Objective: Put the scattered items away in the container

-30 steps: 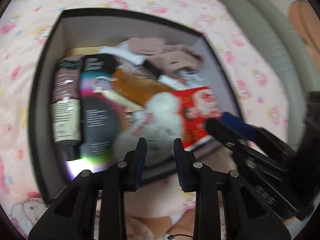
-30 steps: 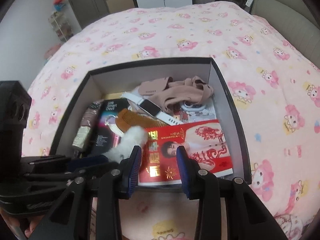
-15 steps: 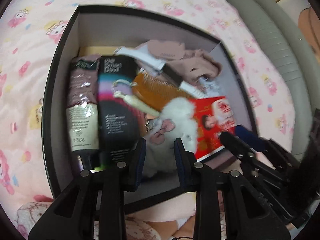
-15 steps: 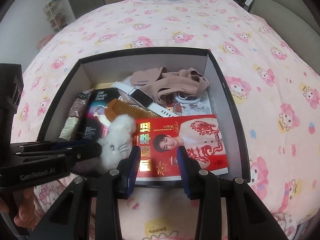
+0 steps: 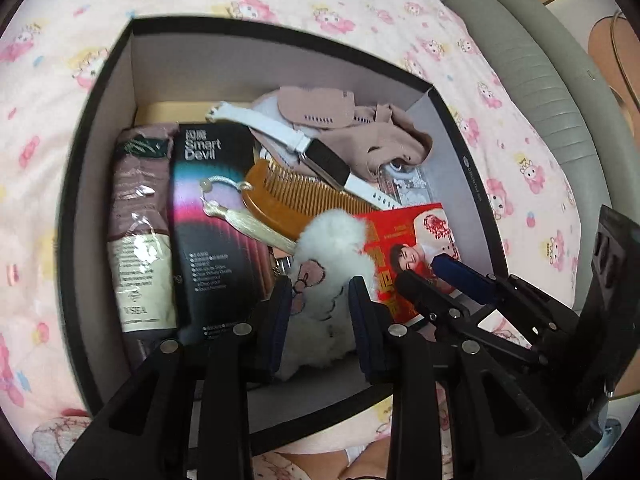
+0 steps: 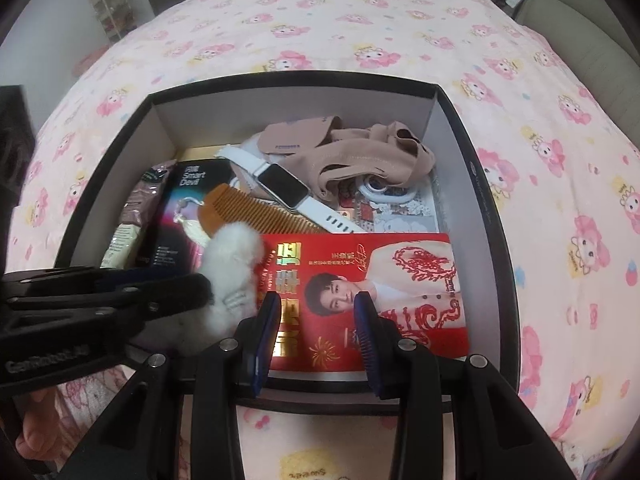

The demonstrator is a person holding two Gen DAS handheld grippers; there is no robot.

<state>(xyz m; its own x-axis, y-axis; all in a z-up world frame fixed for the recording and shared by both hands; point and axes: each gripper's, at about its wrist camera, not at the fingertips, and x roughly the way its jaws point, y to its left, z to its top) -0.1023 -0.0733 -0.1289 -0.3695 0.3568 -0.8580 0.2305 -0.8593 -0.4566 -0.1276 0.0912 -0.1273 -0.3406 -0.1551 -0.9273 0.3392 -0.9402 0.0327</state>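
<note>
A black box (image 5: pixel 280 32) (image 6: pixel 296 84) on the bed holds several items. Among them are a red booklet (image 6: pixel 400 280), a wooden comb (image 5: pixel 288 200), a white-strapped watch (image 6: pixel 280 184) and a black "Smart Devil" carton (image 5: pixel 216 220). A brown pouch (image 5: pixel 138 208) and a beige garment (image 5: pixel 360 128) lie there too. My left gripper (image 5: pixel 316 312) (image 6: pixel 204 284) reaches into the box's near left part. A white fluffy toy (image 5: pixel 332 248) (image 6: pixel 232 264) fills the gap between its pads, and the jaws are opening. My right gripper (image 6: pixel 316 320) (image 5: pixel 422 270) hangs open above the booklet's near end, gripping nothing.
The box sits on a pink cartoon-print bedspread (image 6: pixel 360 20). A grey padded headboard or sofa (image 5: pixel 540 80) runs along the far right. A person's hand (image 6: pixel 36 432) shows under the left gripper. The two grippers stand close side by side at the box's near wall.
My left gripper has come lower into the box with the fluffy toy, which now rests by the comb and booklet. The right gripper has sunk slightly toward the booklet.
</note>
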